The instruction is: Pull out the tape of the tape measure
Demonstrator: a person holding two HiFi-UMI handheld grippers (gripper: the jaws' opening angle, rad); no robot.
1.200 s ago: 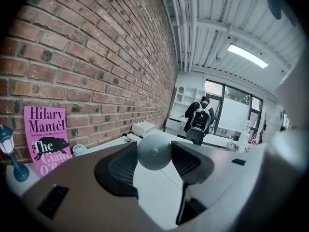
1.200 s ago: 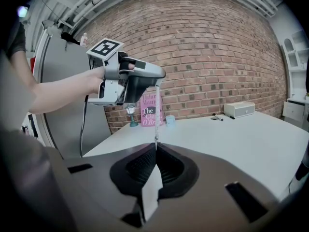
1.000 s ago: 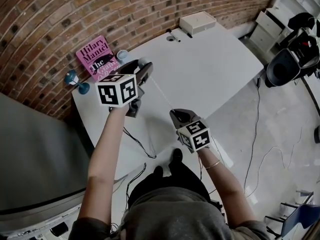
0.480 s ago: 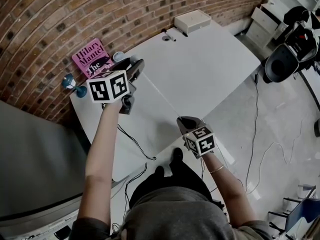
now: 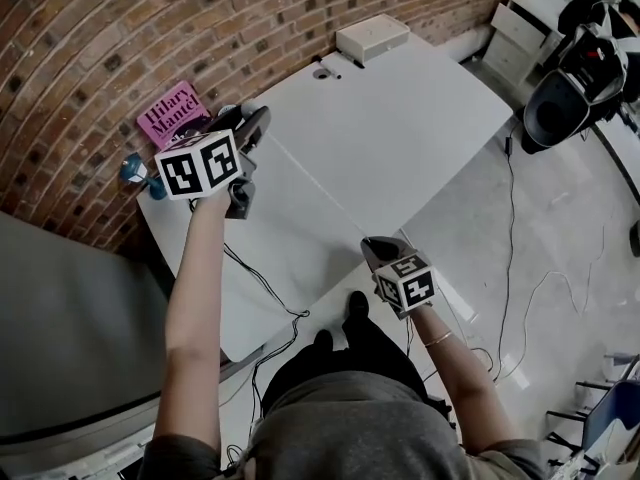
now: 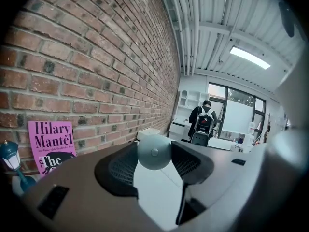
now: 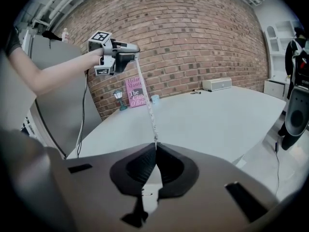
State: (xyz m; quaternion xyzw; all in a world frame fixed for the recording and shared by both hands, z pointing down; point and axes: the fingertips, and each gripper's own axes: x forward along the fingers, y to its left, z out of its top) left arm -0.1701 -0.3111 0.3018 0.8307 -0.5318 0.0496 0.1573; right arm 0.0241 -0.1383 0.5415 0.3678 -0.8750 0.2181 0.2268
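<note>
Over the last second the 2 tools have drawn further apart. The right tool (image 7: pixel 154 148) has come back toward the person, to about the counter's near edge. The left tool (image 5: pixel 252 126) has eased toward the far left corner.

The right tool is clenched on the tip of the tape (image 7: pixel 148 108). The left tool grips the round tape measure (image 6: pixel 154 152) between wide-set jaws, held in the air above the counter (image 5: pixel 400 138), near the book (image 5: pixel 170 113). The tape runs straight through the air between them, so a longer stretch is now out and the pull looks well under way.

The brick wall stands close beyond the left tool, leaving little room there. Behind the right tool lies open floor, so any further pull probably belongs to that side. The box (image 5: pixel 372 38) at the far edge is well apart.
</note>
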